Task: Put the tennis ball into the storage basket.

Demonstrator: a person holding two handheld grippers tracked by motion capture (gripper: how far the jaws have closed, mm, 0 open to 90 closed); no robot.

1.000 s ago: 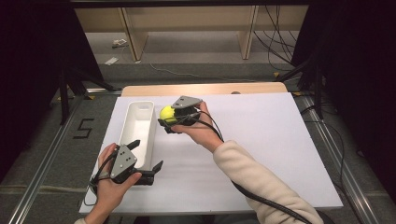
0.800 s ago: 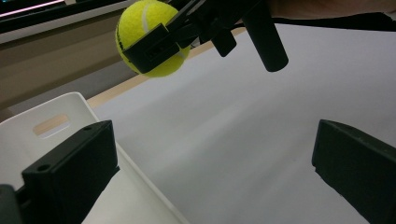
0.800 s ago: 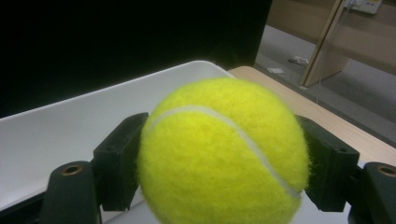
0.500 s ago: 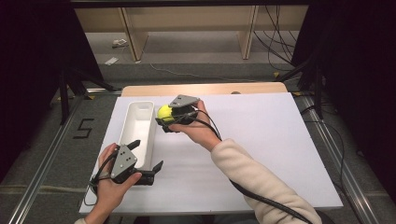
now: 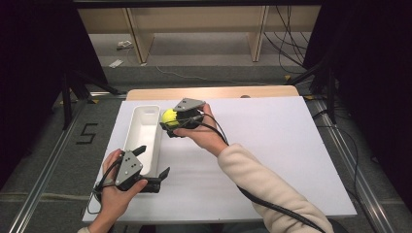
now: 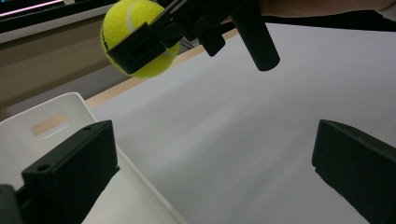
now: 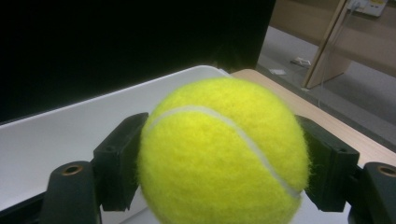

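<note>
A yellow tennis ball is clamped in my right gripper, held in the air just right of the white tray's far end. Seen from the right gripper view, the ball sits squeezed between both jaws with the tray behind it. My left gripper rests open at the tray's near right corner, nothing between its jaws. From the left gripper view, the ball hangs up ahead in the other gripper, and the tray's wall runs along the left.
A white sheet covers the table, with a wooden edge at the far side. Bare sheet stretches to the right of the arms. Wooden shelf legs and cables lie on the floor beyond.
The right gripper has carried the ball a little to the left, closer to the tray's rim. The left gripper has stayed in place.
</note>
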